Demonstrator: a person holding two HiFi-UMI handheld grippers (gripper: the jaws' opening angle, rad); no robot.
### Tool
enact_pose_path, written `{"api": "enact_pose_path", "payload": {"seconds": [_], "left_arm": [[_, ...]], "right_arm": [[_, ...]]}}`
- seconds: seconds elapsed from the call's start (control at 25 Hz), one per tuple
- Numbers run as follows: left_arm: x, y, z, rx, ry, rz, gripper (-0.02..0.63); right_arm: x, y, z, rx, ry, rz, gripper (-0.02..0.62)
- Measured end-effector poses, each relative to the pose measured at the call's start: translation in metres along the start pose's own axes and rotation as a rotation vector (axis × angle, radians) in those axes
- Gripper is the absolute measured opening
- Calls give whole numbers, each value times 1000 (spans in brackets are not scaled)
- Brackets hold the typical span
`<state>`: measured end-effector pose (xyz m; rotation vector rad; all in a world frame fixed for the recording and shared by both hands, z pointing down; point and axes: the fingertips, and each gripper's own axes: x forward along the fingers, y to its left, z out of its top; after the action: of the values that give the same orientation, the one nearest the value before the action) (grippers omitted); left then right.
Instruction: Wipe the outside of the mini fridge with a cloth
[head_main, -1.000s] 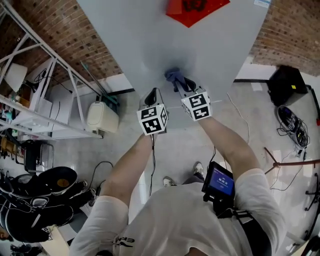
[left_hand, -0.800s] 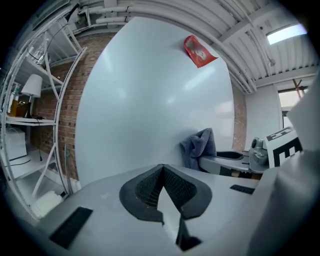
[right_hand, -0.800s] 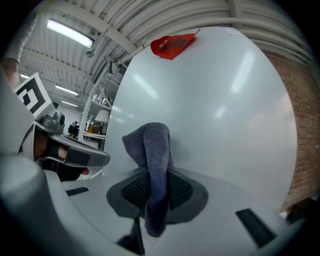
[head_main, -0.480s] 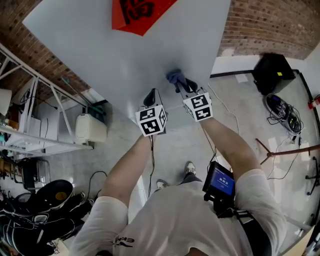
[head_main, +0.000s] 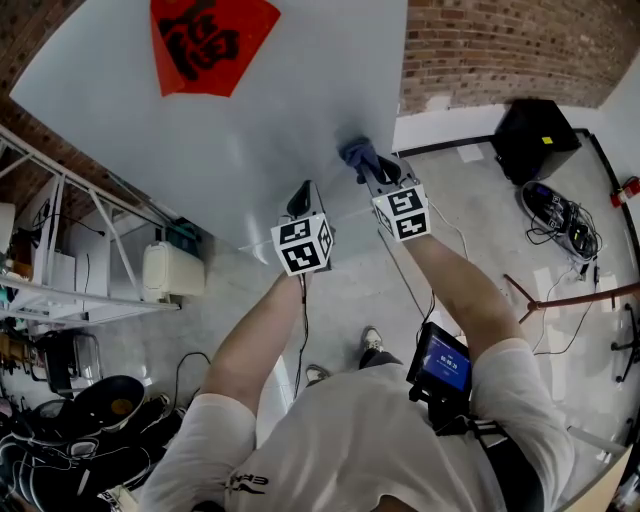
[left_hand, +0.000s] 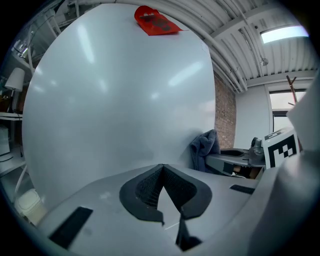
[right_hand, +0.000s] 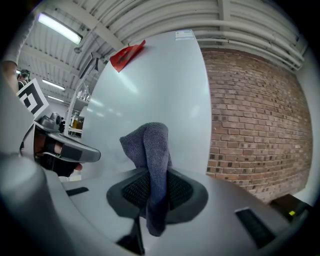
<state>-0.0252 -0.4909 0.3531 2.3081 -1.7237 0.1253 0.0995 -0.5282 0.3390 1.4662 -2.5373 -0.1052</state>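
Note:
The mini fridge (head_main: 250, 130) shows as a broad pale panel with a red decal (head_main: 210, 45) near its top. A blue-grey cloth (head_main: 358, 153) is pressed on the panel close to its right edge, and my right gripper (head_main: 372, 172) is shut on it. In the right gripper view the cloth (right_hand: 152, 150) sticks up between the jaws against the fridge (right_hand: 165, 85). My left gripper (head_main: 302, 196) sits to the left of the cloth, shut with nothing in it, its tip at the panel (left_hand: 115, 100). The left gripper view shows the cloth (left_hand: 204, 150) to the right.
A brick wall (head_main: 500, 40) stands to the right of the fridge. Metal shelving (head_main: 60, 230) and a white container (head_main: 165, 272) are at the left. A black box (head_main: 530, 135) and loose cables (head_main: 560, 220) lie on the floor at the right, pans (head_main: 100, 400) at lower left.
My right gripper has slid the cloth to the right across the panel, ending near its right edge. The left gripper has kept alongside. The red decal has shifted left in the view.

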Motion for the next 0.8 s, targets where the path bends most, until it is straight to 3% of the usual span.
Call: {"api": "enact_pose_path", "payload": {"seconds": [0.4,0.8], "left_arm": [[16,-28,3,14,4,15,3],[7,-24,2,6,-11,57,3]], "right_arm": [[-13,-43,-12,9,14,-8,63],[-12,-41,-13,8,7,23,63]]}}
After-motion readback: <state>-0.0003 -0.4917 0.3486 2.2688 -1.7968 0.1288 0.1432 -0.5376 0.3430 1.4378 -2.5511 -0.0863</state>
